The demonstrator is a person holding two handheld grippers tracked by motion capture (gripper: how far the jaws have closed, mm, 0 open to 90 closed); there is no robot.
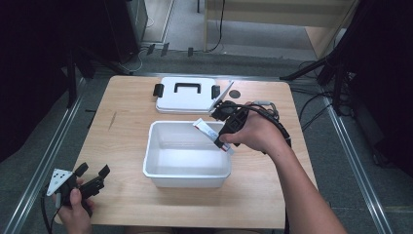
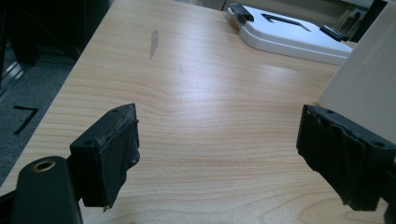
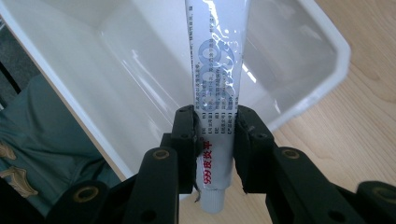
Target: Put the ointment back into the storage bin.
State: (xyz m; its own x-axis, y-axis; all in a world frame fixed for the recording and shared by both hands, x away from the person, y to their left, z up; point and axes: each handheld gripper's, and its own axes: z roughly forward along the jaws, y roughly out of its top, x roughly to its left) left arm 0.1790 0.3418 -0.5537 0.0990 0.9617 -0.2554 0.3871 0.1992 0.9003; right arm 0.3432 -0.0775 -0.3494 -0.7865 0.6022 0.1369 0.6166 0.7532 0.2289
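Right gripper fingers clenched on a white tube, held above the open white bin. Left gripper fingers released, idle beside the bin. Judged step: placing; next, lower and release inside.

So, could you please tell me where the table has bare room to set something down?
The widest free patch is the wood left of the white bin, between the lid and the left gripper. A narrower strip runs along the near edge before the bin. The bin's right side is crowded by the right gripper holding the tube.
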